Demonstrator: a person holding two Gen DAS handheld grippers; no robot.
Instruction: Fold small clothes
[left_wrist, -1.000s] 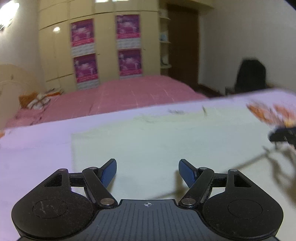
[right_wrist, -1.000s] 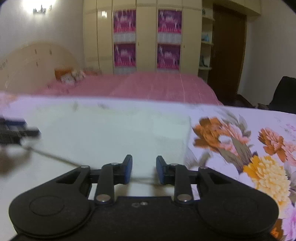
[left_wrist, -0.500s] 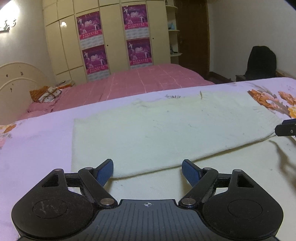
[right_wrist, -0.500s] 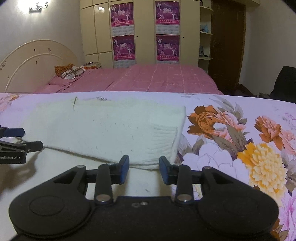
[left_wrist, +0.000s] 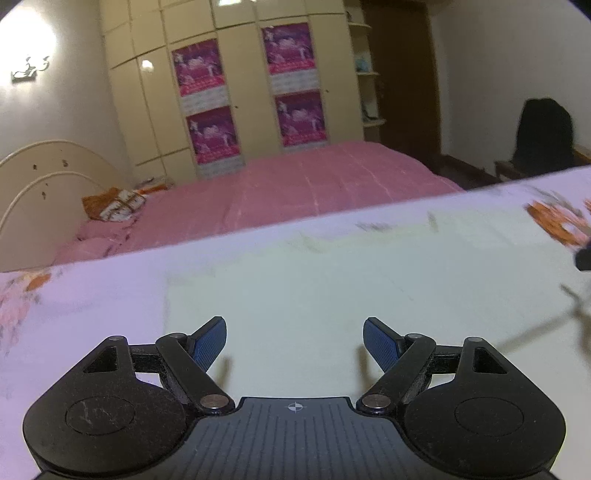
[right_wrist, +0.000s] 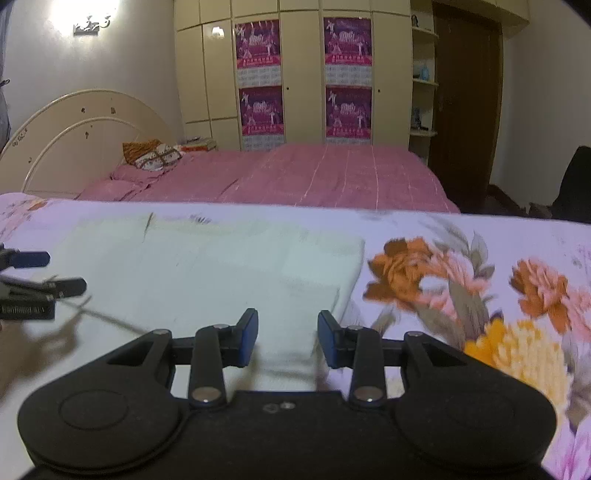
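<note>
A pale cream knitted garment (left_wrist: 351, 288) lies flat and folded on the flowered sheet (left_wrist: 74, 314). My left gripper (left_wrist: 294, 332) hovers low over the garment's left part, jaws wide open with nothing between the blue pads. In the right wrist view the garment (right_wrist: 221, 266) ends in a ribbed edge at its right side. My right gripper (right_wrist: 287, 332) stands open there with a narrower gap. The ribbed corner lies under that gap and the pads do not press on it. The left gripper (right_wrist: 37, 280) shows at the left edge of that view.
The flowered sheet (right_wrist: 461, 295) stretches on to the right of the garment. Beyond it stands a pink bed (right_wrist: 314, 177) with a cream headboard (right_wrist: 74, 125), then a wardrobe (right_wrist: 303, 74) with posters. A dark chair (left_wrist: 543, 136) is at the far right.
Both grippers have moved forward over the garment. Its near folded edge, ahead of the fingers half a second ago, now lies under them. The left jaws stand slightly wider.
</note>
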